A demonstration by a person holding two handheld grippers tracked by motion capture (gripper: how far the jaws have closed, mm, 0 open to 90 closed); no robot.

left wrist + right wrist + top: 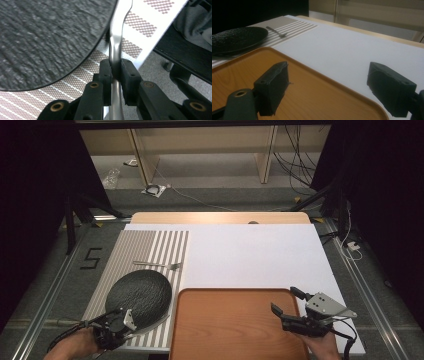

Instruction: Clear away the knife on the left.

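A white-topped table point(250, 250) stands on a grey carpeted floor, with pale wooden furniture legs and loose cables at the far side of the room.

Nearest, at the near left corner, the left gripper point(116, 322) has its jaws clamped on the handle of a metal utensil point(115, 47); in the left gripper view the shiny handle runs up between the two black pads point(105, 72), beside the rim of the black plate point(139, 292). I cannot tell what kind of utensil it is, as its far end is cut off. It lies over the near right edge of the striped placemat point(135, 245), just beside the plate.

At the near right, the right gripper point(287, 301) hovers over the right end of the wooden tray point(230, 325), jaws wide apart and holding nothing; its own view shows the tray's rim point(332, 75) between them.

Farther off, the plate sits on the placemat's near half. Beyond it a fork point(157, 265) lies on the stripes, well apart from both grippers.
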